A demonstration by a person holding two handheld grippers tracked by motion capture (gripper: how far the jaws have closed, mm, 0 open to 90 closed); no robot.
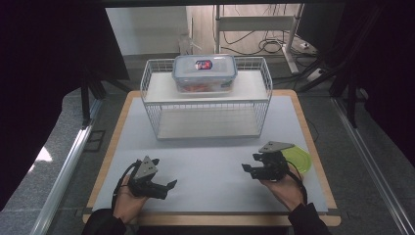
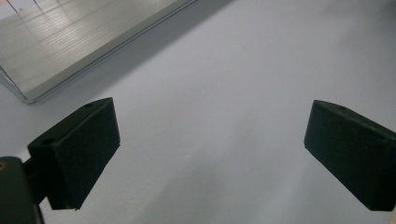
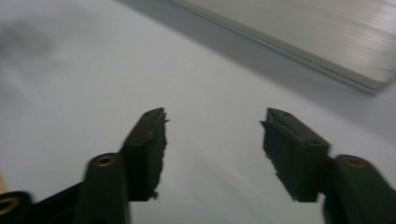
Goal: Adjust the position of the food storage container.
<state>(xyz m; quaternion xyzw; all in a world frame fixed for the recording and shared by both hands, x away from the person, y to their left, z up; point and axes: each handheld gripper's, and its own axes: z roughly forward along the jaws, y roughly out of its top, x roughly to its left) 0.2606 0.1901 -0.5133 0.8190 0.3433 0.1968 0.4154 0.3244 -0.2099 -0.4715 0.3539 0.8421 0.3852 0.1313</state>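
Item: bench [image 1: 215,161] with pale grey top and wooden edge, carrying a white wire rack [image 1: 206,98] at its far middle. On the rack's upper shelf stood a clear lidded food container [image 1: 204,72] with a red-and-blue label on its lid and orange contents; the lower shelf [image 2: 70,42] was seen as a pale slatted board in both gripper views. Item: yellow-green plate [image 1: 299,159], lying on the bench at the near right, just behind and partly under the right gripper [image 1: 248,170]. Right gripper: held above the bench surface, pointing toward the middle, fingers [image 3: 149,140] about half apart with nothing between them. Left gripper [image 1: 170,186]: held at the near left, well apart from the plate, fingers [image 2: 79,154] spread wide over bare bench, nothing between them. Both hands entered from the near edge, in dark sleeves.
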